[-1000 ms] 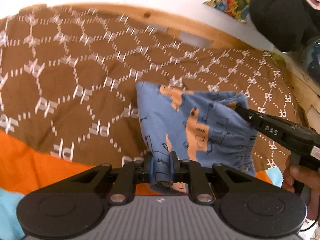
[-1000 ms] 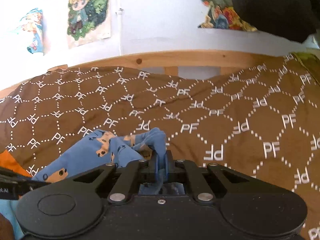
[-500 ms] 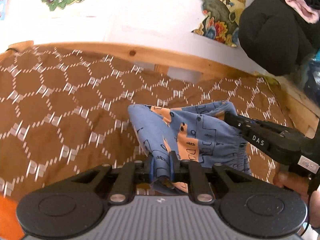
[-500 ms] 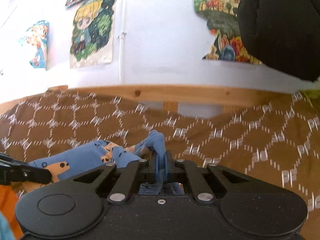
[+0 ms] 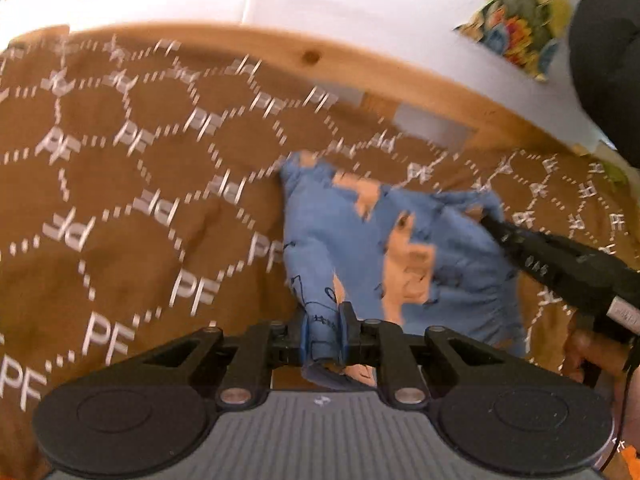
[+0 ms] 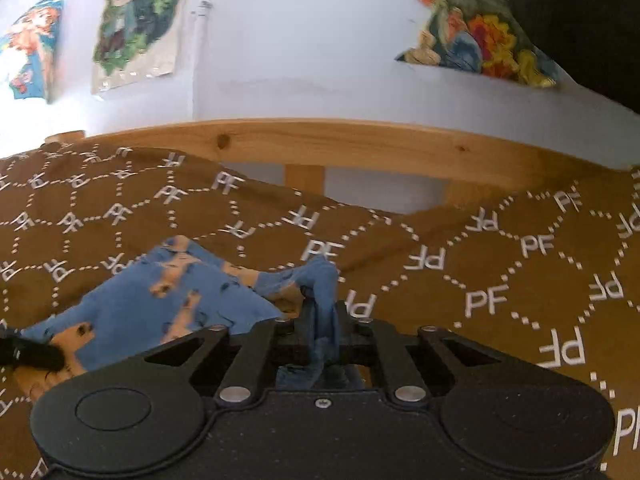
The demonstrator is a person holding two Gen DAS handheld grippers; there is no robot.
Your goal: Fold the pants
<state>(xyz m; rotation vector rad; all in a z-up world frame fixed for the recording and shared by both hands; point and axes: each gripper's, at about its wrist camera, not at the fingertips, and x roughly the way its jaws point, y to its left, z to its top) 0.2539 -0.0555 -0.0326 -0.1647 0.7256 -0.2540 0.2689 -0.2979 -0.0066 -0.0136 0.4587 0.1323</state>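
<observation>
The pants (image 5: pixel 328 232) are small, blue with orange animal prints, and hang bunched between my two grippers over a brown bedspread (image 5: pixel 120 200). My left gripper (image 5: pixel 325 328) is shut on one edge of the pants. My right gripper (image 6: pixel 323 320) is shut on another edge of the pants (image 6: pixel 160 308). The right gripper also shows in the left wrist view (image 5: pixel 492 222), its tip pinching the cloth at the right. The tip of the left gripper shows at the left edge of the right wrist view (image 6: pixel 36 354).
A wooden bed rail (image 6: pixel 320 144) runs along the far side of the brown "PF" bedspread (image 6: pixel 500 280). Behind it is a white wall with posters (image 6: pixel 136 20). A black garment (image 5: pixel 600 60) hangs at the upper right.
Both grippers have carried the pants forward and down toward the bedspread. The cloth stays pinched in both, and the view is blurred by motion.
</observation>
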